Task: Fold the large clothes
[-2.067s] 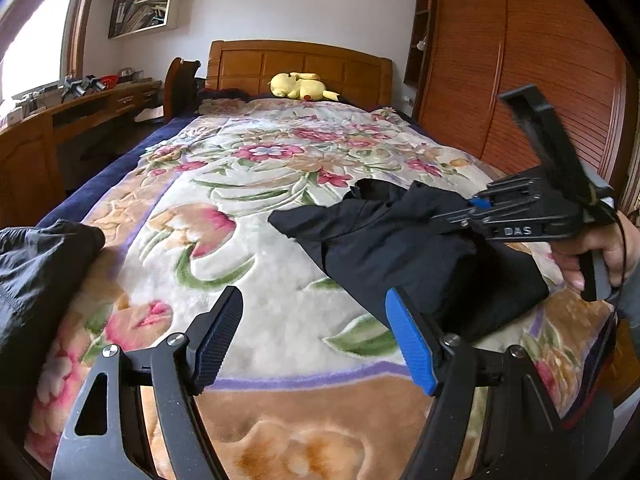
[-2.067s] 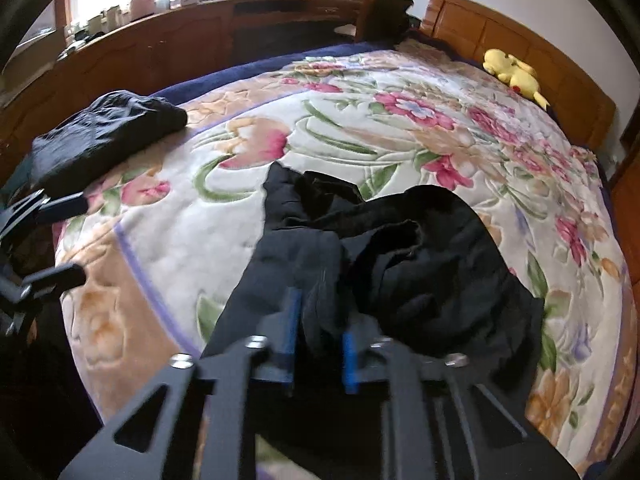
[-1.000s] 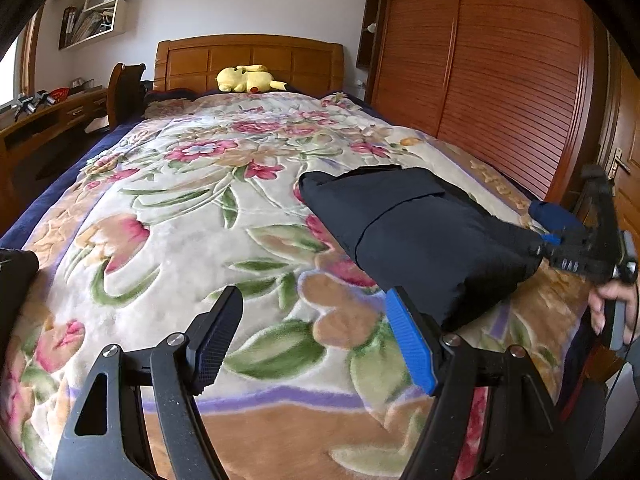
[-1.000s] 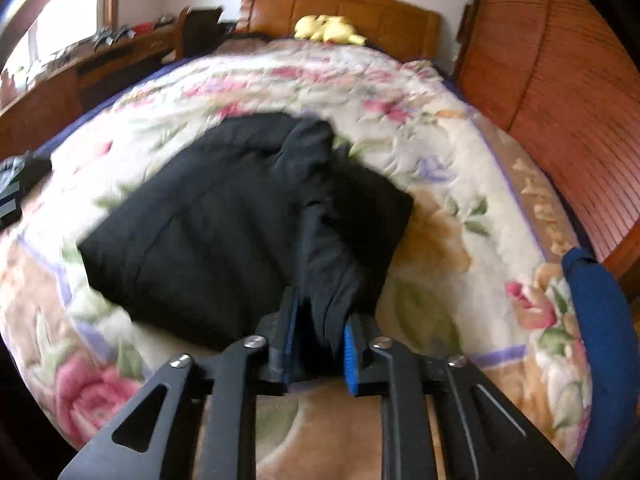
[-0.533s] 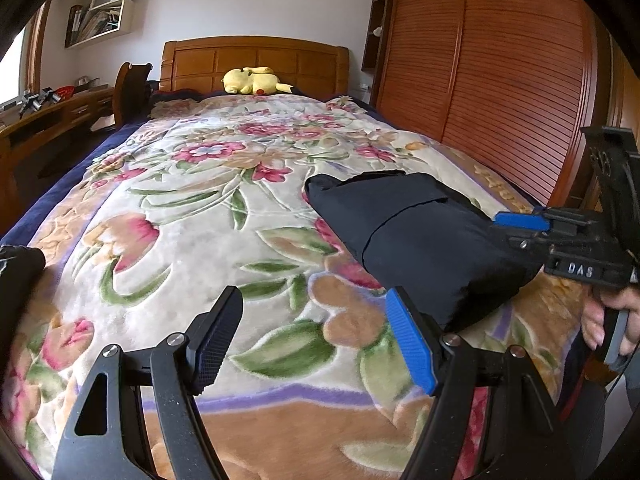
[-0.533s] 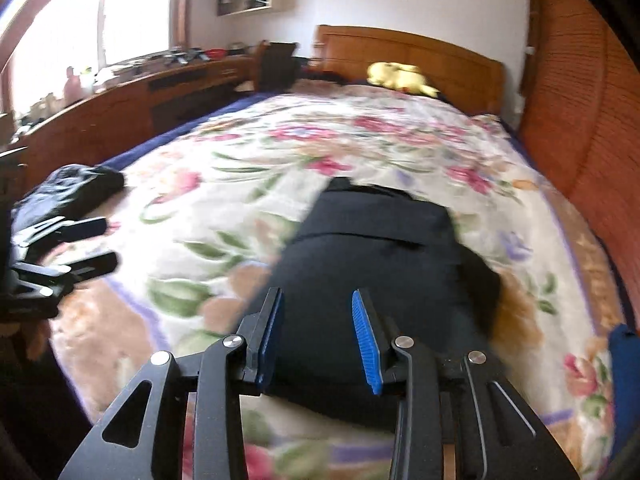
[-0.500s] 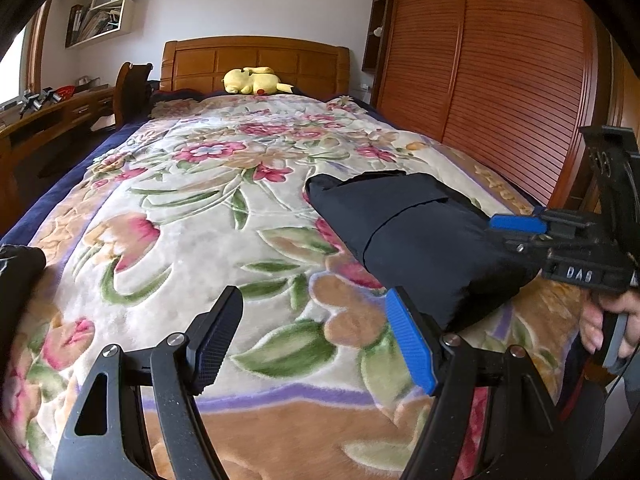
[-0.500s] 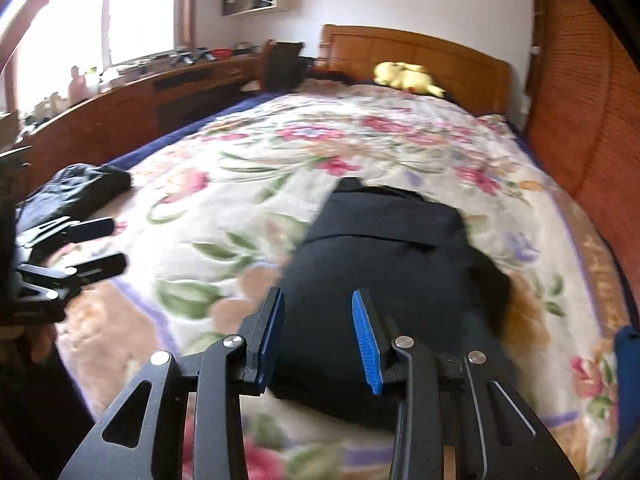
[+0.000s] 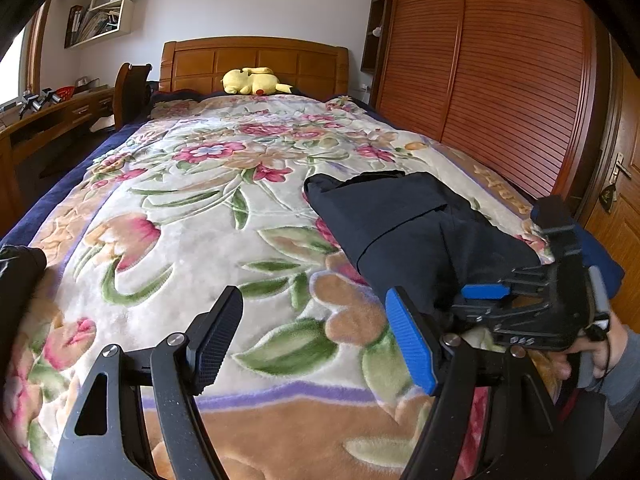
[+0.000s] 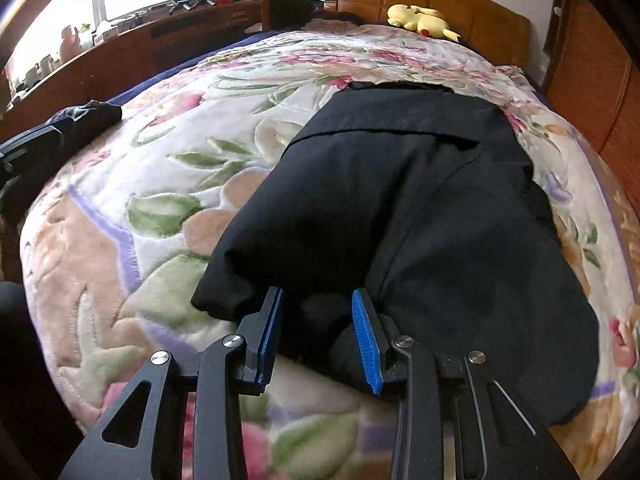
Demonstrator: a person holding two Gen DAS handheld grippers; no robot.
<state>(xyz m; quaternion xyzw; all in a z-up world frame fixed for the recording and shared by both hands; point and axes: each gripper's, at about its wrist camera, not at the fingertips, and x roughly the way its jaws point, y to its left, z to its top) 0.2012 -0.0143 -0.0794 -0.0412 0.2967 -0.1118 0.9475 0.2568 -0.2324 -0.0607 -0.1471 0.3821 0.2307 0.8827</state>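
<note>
I held the right gripper (image 10: 316,332) pitched steeply down at the near edge of the folded black garment (image 10: 400,200); its jaws had just been opening and stood partly apart, a dark bunch of the cloth lying between the blue pads (image 10: 365,340), which did not look to be pressing on it. In the left wrist view the same gripper (image 9: 480,300) lay low against the garment's near end, gripped by the right hand (image 9: 596,354) with a grey sleeve (image 9: 624,384) behind it. I kept the left gripper (image 9: 316,340) tilted moderately down over the floral blanket (image 9: 180,240), jaws spread wide with nothing between them, well apart from the garment. The garment (image 9: 400,220) lay folded in a compact oblong on the right-hand side of the bed, near its foot. A second dark garment (image 10: 80,120) sat bundled at the blanket's left edge. Farther off, a yellow plush toy (image 9: 252,80) rested against the wooden headboard (image 9: 256,60), with a slatted wardrobe (image 9: 500,80) along the right wall and a desk (image 9: 52,116) on the left.
</note>
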